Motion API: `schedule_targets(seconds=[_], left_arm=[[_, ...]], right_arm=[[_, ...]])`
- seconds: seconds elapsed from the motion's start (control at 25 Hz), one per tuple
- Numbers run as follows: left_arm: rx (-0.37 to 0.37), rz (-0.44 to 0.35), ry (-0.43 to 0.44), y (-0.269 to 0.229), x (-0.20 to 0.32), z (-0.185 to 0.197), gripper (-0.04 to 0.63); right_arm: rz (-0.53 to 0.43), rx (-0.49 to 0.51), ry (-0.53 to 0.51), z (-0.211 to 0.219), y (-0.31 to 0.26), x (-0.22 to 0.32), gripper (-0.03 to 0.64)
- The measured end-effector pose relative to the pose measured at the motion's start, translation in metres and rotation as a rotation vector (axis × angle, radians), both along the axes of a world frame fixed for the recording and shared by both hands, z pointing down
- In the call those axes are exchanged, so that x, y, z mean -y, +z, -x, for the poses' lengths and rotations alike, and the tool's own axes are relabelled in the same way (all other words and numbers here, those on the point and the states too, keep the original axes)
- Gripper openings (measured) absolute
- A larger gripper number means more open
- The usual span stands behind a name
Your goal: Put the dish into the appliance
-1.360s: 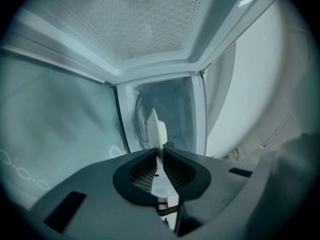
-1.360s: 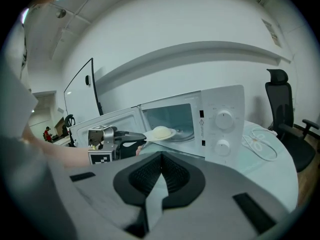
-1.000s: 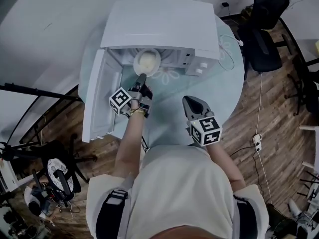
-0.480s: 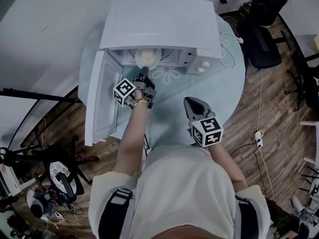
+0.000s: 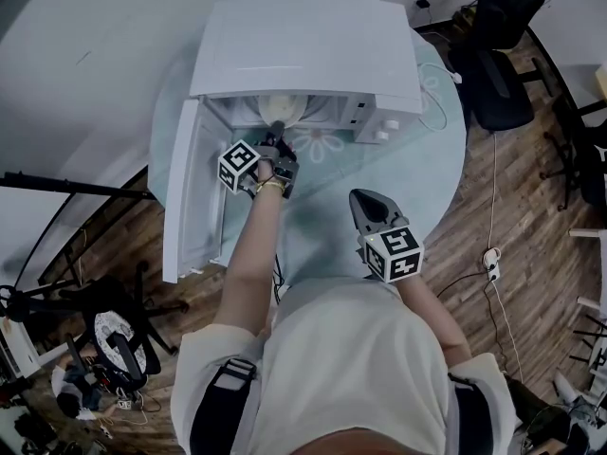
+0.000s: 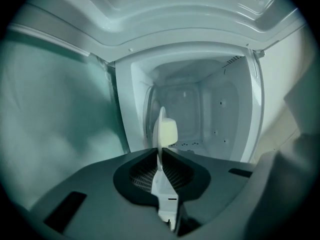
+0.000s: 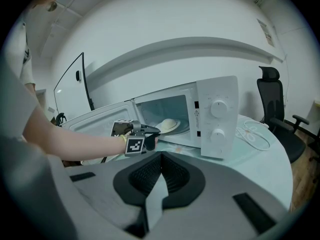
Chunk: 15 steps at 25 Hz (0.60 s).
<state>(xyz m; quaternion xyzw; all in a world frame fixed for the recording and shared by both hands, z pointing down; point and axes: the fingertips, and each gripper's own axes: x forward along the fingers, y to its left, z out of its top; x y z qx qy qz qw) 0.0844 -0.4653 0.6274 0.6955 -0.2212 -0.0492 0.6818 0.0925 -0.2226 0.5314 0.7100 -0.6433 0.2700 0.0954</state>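
Here, fingers of the left gripper (image 6: pixel 161 156) pinch the dish (image 6: pixel 166 130) by its rim, holding it level in the open microwave's (image 5: pixel 303 50) mouth for set-down; the right gripper (image 5: pixel 363 202) waits closed, empty

Head view: dim, grey, even light; microwave (image 5: pixel 303 45) top brightest. Gripper views: fisheye, black corners, bent edges, soft foreground. Left gripper view carries a teal cast.

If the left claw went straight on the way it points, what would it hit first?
The left claw, shut on the dish, points into the open microwave; the dish would probably reach the cavity's back wall first, though depth is unclear.
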Motion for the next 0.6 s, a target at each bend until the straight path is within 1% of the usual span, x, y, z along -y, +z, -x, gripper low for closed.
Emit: schedule_targets(seconds=[0.08,0.28,0.44,0.6], left_arm=[[0.000,-0.001,0.006,0.0007,0.0007,-0.0037,0.038],[0.034,-0.021,0.023,0.0036,0.0046,-0.0084,0.038],[0.035,-0.022,0.022,0.0039,0.0054,-0.0096,0.038],[0.042,-0.043,0.031,0.0015,0.0045,-0.0090,0.038]], right_arm=[[0.000,-0.001,0.001,-0.0004,0.0003,0.0003,0.008],[0.003,-0.003,0.002,-0.0005,-0.0005,0.0006,0.007],[0.004,-0.004,0.001,-0.0014,-0.0007,0.0013,0.007],[0.001,-0.003,-0.005,-0.0006,-0.0012,0.0021,0.007]])
